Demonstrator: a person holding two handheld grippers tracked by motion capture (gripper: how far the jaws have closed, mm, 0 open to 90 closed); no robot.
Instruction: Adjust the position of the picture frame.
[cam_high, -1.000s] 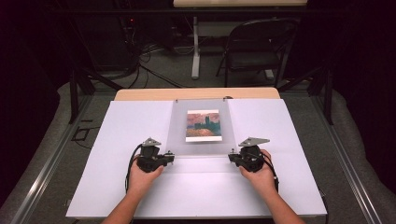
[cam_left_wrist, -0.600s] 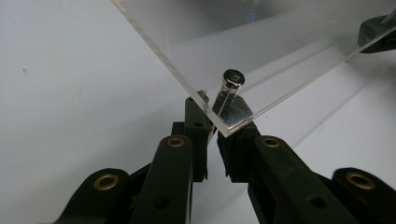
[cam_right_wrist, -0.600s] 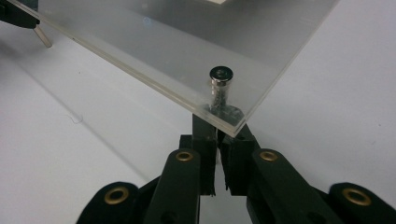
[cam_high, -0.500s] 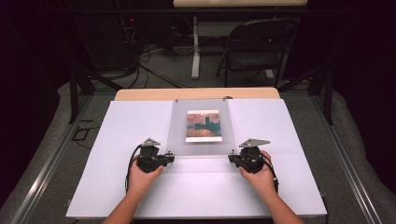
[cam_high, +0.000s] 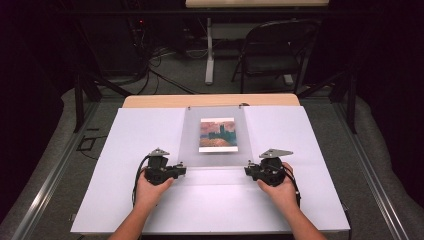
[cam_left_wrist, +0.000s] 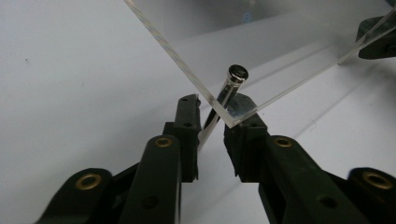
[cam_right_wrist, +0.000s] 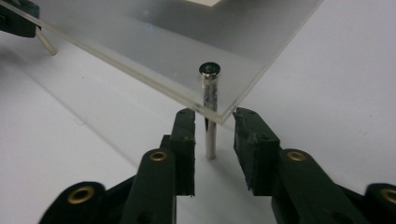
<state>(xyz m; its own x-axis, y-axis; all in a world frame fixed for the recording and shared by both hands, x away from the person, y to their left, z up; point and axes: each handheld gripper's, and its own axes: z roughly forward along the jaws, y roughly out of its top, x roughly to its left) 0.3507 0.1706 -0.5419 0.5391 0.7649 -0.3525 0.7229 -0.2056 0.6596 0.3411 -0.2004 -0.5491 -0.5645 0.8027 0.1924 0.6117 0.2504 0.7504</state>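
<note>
A clear acrylic sheet lies over a small painted picture on the white table. It stands on short metal pins at its near corners. My left gripper is at the near left corner. In the left gripper view it is open, with the tilted left pin between its jaws. My right gripper is at the near right corner. In the right gripper view it is open around the upright right pin, with a gap on both sides.
A wooden strip runs along the table's far edge. Beyond it are a folding chair, a table leg and floor cables. The opposite gripper appears far off in each gripper view.
</note>
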